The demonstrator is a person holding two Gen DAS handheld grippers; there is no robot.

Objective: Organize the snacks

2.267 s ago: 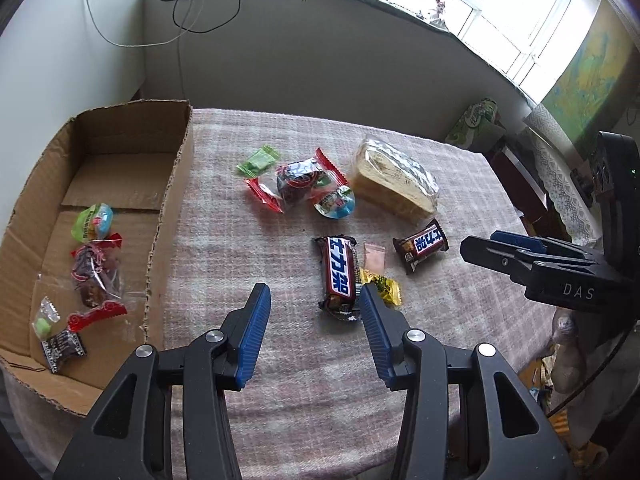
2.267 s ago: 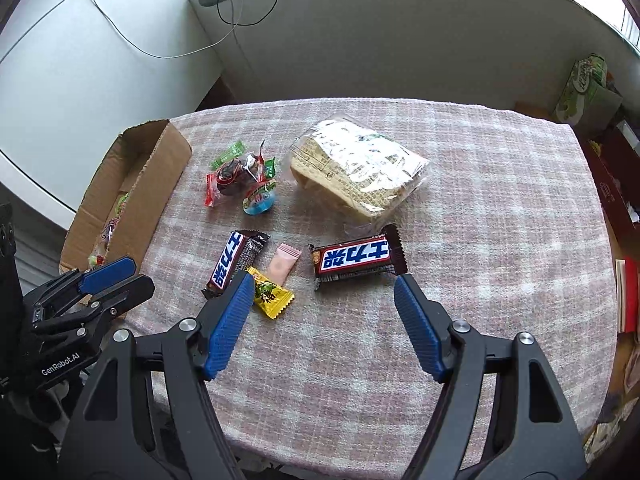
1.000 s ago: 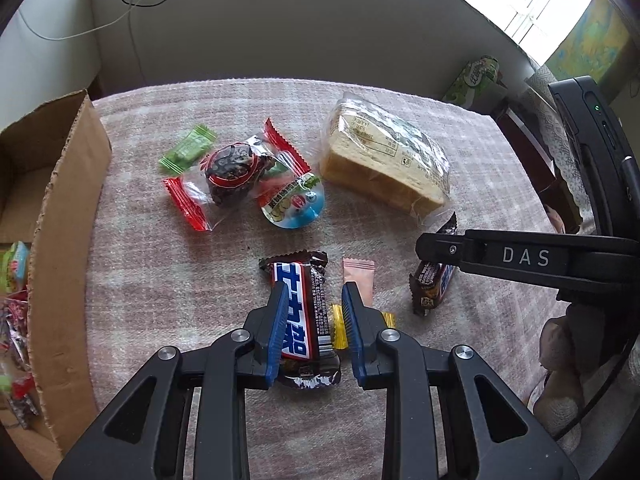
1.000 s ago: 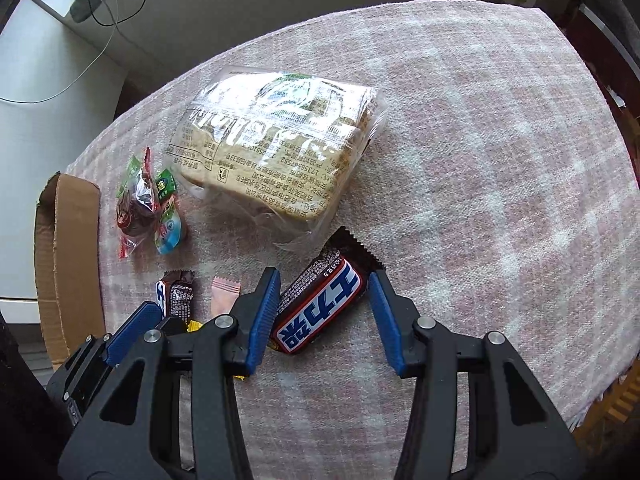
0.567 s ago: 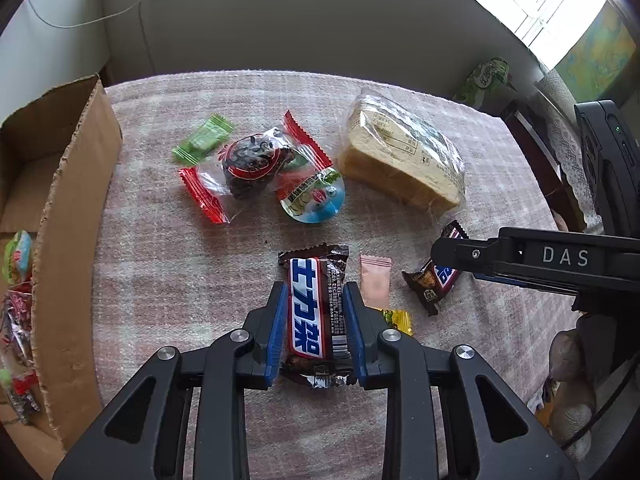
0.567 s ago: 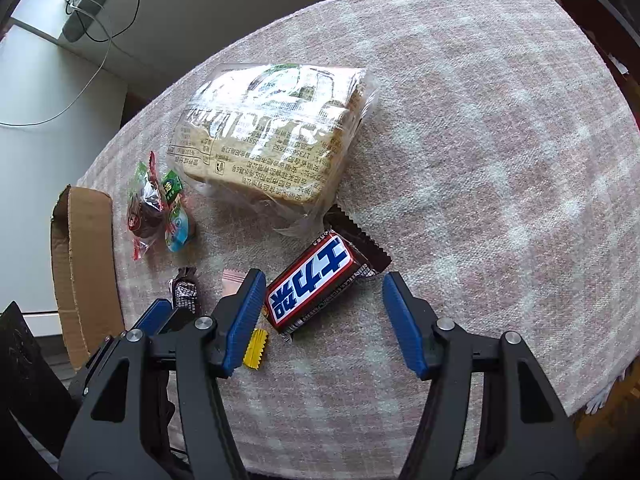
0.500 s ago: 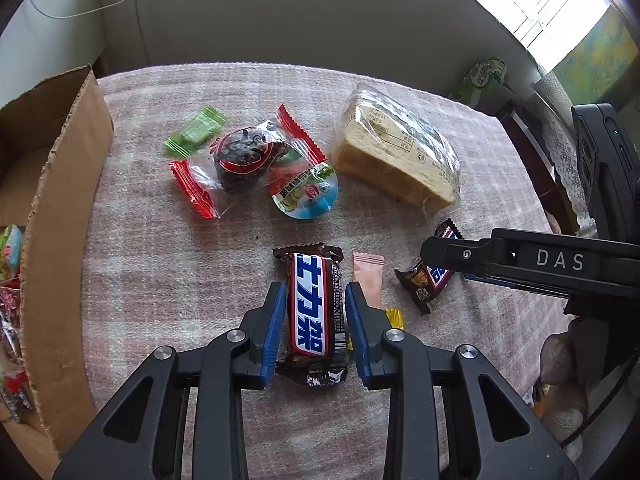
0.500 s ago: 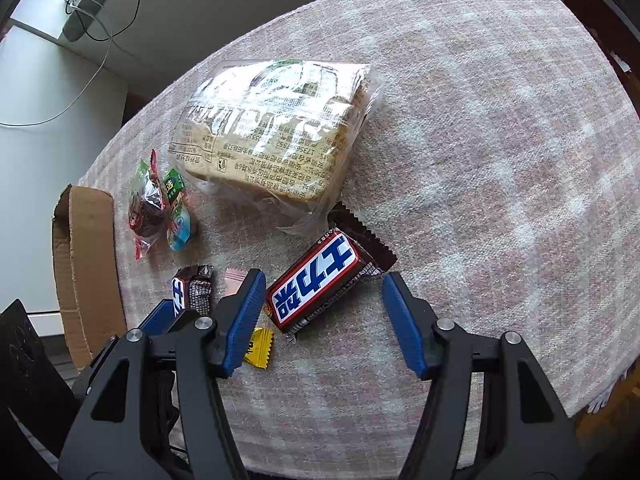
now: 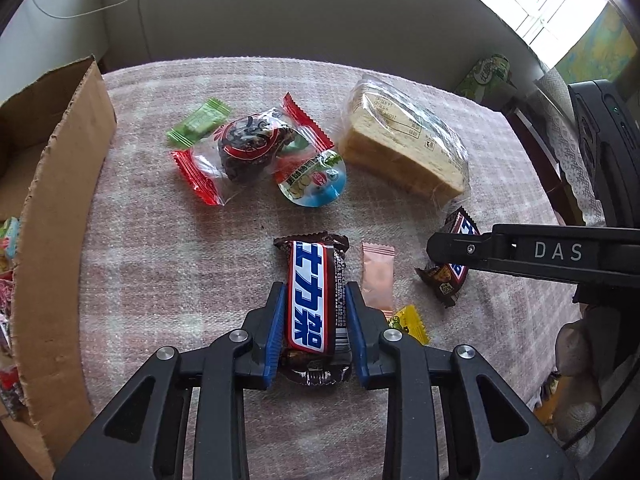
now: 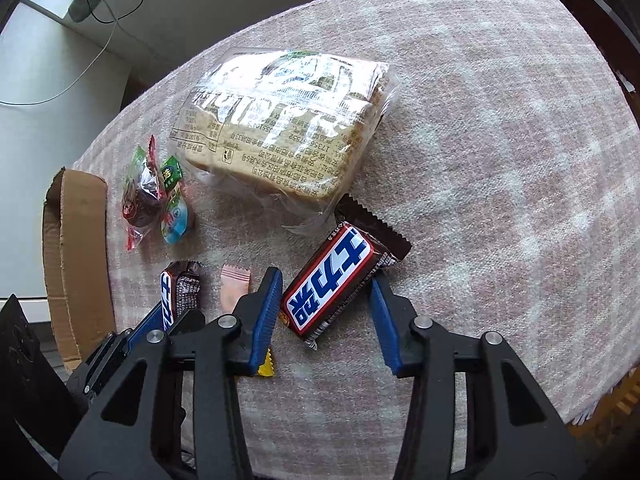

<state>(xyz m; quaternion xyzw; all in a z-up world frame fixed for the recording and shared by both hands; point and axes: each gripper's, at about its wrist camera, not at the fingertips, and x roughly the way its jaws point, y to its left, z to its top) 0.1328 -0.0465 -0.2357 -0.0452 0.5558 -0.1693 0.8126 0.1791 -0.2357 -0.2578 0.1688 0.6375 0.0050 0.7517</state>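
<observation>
**2 bars, 2 tools**

While our left tool (image 9: 316, 322) clamps 1 chocolate bar (image 9: 314, 300) between its blue pads, our right tool (image 10: 326, 314) is closing around the second bar (image 10: 336, 276), which lies slantwise between its pads; whether they press it we cannot tell. Both bars sit near the table's (image 10: 500, 140) front edge. We see a bagged bread loaf (image 10: 280, 128) just beyond, a pink sachet (image 9: 377, 276) between the bars, and a cardboard box (image 9: 60, 216) at the left edge.

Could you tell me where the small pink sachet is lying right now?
In the left wrist view, the pink sachet lies on the tablecloth, right of the gripped chocolate bar, above the yellow candy.
</observation>
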